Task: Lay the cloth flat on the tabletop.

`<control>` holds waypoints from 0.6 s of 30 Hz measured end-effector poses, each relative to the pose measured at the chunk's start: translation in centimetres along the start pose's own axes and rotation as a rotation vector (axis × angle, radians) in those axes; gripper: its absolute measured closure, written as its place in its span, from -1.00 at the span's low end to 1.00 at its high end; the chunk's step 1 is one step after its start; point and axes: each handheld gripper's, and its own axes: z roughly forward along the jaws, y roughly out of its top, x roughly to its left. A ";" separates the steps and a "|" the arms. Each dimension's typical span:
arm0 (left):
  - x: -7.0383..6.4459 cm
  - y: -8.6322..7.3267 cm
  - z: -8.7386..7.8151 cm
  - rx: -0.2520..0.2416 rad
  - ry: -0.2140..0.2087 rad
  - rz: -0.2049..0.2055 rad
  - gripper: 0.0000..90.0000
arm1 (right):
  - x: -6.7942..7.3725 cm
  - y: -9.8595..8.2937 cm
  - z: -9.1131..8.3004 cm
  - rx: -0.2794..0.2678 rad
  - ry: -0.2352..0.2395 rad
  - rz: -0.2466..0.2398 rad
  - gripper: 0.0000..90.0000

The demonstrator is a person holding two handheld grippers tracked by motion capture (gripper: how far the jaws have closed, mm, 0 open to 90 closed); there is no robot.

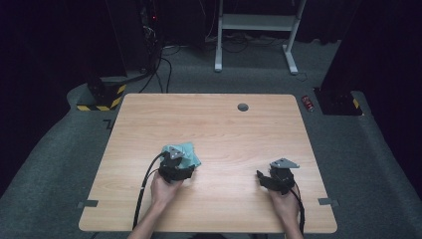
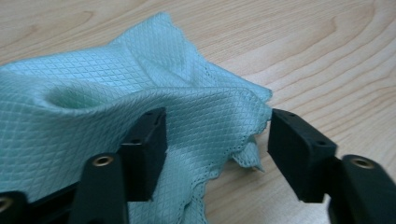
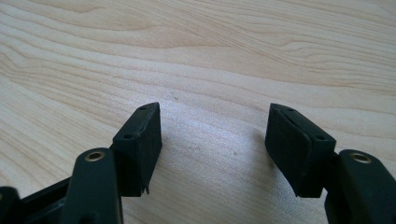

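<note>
Resting on pale wood table [image 1: 224, 129] in a dark room: teal cloth [image 2: 116, 107] between spread left fingers [image 2: 147, 149]; right fingers [image 3: 140, 144] spread too.

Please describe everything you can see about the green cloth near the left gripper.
The cloth is pale mint green, a thin fabric with a fine diamond weave and stitched, slightly wavy edges. It lies crumpled in loose folds on the wooden table, left of its middle, not spread flat. The left gripper is open around one raised fold near a corner: the fabric lies between the jaws and overlaps the left jaw, but is not clamped.
</note>
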 end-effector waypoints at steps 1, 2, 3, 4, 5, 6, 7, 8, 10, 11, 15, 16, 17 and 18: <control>0.0 0.0 0.0 0.000 0.000 0.000 -0.07 | 0.0 0.0 0.0 0.000 0.000 0.000 -0.20; 0.1 0.0 0.2 0.000 0.000 -0.001 0.00 | 0.0 0.0 0.0 0.000 0.000 0.000 -0.20; 0.1 0.0 0.2 0.001 0.002 -0.004 0.00 | 0.0 0.0 0.0 0.000 0.000 0.000 -0.20; 0.2 0.0 0.3 -0.001 -0.002 -0.006 0.16 | 0.0 0.0 0.0 0.000 0.000 0.000 -0.20; 0.2 0.0 0.3 -0.001 -0.002 -0.006 0.22 | 0.0 0.0 0.0 0.000 0.000 0.000 -0.20; 0.4 0.0 0.4 -0.002 -0.008 -0.001 0.22 | 0.0 0.0 0.0 0.000 0.000 0.000 -0.20; 0.4 0.0 0.4 -0.004 -0.012 0.001 0.42 | 0.0 0.0 0.0 0.000 0.000 0.000 -0.20; 0.3 0.0 0.5 -0.006 -0.016 0.003 0.42 | 0.0 0.0 0.0 0.000 0.000 0.000 -0.20; 0.3 0.0 0.7 -0.010 -0.018 0.014 0.70 | 0.0 0.0 0.0 0.000 0.000 0.000 -0.20; 0.3 0.0 0.7 -0.012 -0.023 0.017 0.70 | 0.0 0.0 0.0 0.000 0.000 0.000 -0.20; 0.1 0.0 0.8 -0.022 -0.040 0.032 0.92 | 0.0 0.0 0.0 0.000 0.000 0.000 -0.20; 0.0 0.0 0.8 -0.029 -0.055 0.033 0.93 | 0.0 0.0 0.0 0.000 0.000 0.000 -0.20; 0.0 0.0 0.8 -0.029 -0.055 0.033 0.94 | 0.0 0.0 0.0 0.000 0.000 0.000 -0.20; -0.1 0.1 0.9 -0.032 -0.061 0.039 0.94 | 0.0 0.0 0.0 0.000 0.000 0.000 -0.20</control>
